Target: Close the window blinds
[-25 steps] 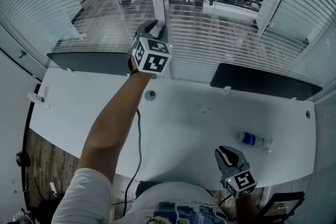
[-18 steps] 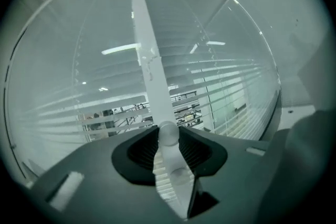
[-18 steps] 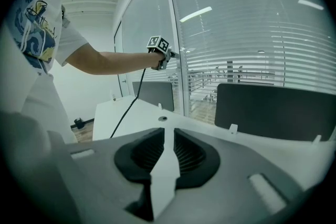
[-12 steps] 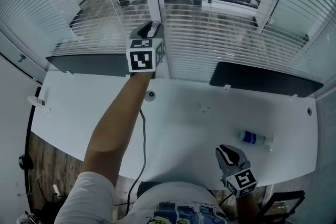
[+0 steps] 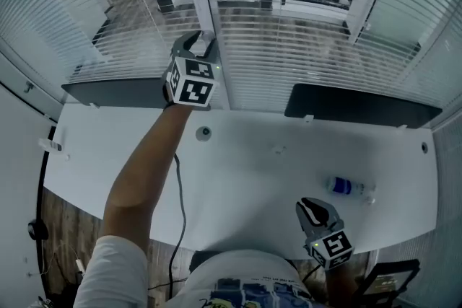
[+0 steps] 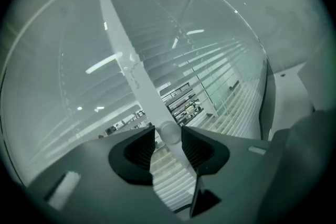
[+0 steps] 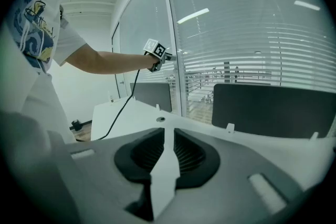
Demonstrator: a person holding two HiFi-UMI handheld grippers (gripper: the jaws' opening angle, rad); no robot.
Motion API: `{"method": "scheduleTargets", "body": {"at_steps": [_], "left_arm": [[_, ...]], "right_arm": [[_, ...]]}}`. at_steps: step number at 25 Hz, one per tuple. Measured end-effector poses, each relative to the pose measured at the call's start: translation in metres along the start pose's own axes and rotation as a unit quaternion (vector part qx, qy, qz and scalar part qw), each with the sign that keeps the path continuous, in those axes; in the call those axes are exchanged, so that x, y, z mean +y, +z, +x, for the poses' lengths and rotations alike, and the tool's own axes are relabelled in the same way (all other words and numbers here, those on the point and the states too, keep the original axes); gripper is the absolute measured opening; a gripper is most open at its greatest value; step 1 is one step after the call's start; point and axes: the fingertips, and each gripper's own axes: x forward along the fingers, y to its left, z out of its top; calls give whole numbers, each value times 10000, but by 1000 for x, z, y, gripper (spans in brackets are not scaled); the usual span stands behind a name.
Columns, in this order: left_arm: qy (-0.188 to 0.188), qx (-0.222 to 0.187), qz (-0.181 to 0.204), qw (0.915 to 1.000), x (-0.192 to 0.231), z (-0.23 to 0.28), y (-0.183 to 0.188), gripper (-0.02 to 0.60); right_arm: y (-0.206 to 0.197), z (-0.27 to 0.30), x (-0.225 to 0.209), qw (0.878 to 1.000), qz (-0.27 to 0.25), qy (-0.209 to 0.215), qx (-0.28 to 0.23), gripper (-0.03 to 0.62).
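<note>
— What finish do the slats (image 5: 303, 47) show on your feed?
— Thin, white and smooth, with a faint sheen. They could be painted metal or plastic; I can't tell which. The surface (image 5: 253, 177) below them reads to me as smooth white laminate, nearly matt.
— And the dark panels (image 5: 361, 108)?
— Flat matt black. I can't make out any weave. The bottle (image 5: 346, 188) looks like clear, glossy plastic, the floor (image 5: 65, 227) like wood-grain planks, and the sleeve (image 5: 108, 278) like soft pale cloth.
— The right tongs (image 7: 167, 144)?
— I see matt grey plastic, with ribbed black pads (image 7: 144, 157), dull like rubber.
</note>
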Motion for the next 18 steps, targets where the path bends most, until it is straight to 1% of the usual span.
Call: {"method": "scheduleTargets", "body": {"at_steps": [2,3,6,8,12,14,18], "left_arm": [[68,-22,595,9982,0,-3,3,176],[82,-26,905,9959,-1,-3,4,178],[39,-19,1731,9849,-9,-4,7,178],[-6,-14,2102,9777,-15,-4,6,178],[-8,34,2632,9647,-19,-5,1,178],[30,58,3005,9538,-18,-4,1,178],[77,174,3822,9239,-18,7,0,178]], "right_arm": [[-1,-1,0,10000,12,-12,-15,43],[-2,-1,0,10000,22,-15,-26,43],[-3,-1,0,10000,13,-20,-29,43],[0,-2,0,10000,0,-27,-28,43],[1,-3,4,10000,15,-11,-22,43],[1,-4,5,10000,16,-24,-13,43],[-2,-4,3,10000,27,-56,4,43]]}}
